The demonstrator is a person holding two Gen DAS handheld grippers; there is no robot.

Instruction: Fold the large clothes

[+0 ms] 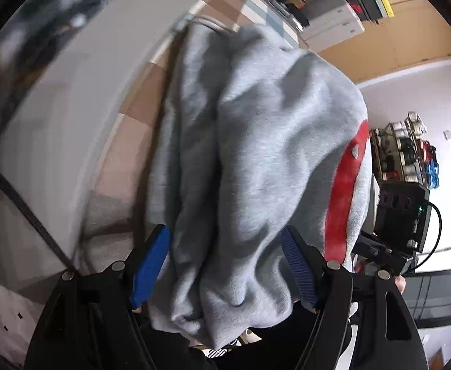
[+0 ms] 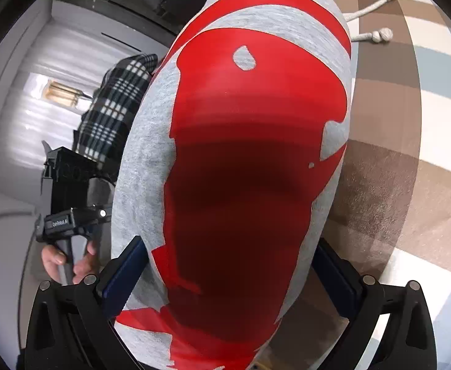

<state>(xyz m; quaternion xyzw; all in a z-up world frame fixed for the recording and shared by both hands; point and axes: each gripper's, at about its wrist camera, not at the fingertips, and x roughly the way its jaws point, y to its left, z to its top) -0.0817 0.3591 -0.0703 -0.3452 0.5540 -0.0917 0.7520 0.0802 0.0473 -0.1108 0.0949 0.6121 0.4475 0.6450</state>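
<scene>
The grey hooded sweatshirt [image 1: 256, 141] is hanging in a thick bunch between the two tools, lifted above the brown-and-white checked cloth [image 2: 410, 123] that is covering the work surface, with its knotted drawstrings [image 2: 376, 35] trailing onto that cloth. The left gripper [image 1: 225, 271] is standing wide with its blue pads [image 1: 151, 268] pressing into a bulky gather of plain grey fleece, so it is judged to be clamped on the garment. The right gripper [image 2: 231, 277] is likewise spread around a fat fold bearing the red print [image 2: 250, 154], the fabric bulging out past both jaws; it too appears to be clamped. The garment is reading as soft, thick and fairly heavy for cloth, neither slippery nor fragile, and it is sagging freely wherever unsupported. Holds are best taken at seams, hem or shoulders, where layers are gathering firmly. The person's left hand [image 2: 68, 259] is showing on its tool handle in the right wrist view, beside a plaid-clad leg [image 2: 117, 101].
</scene>
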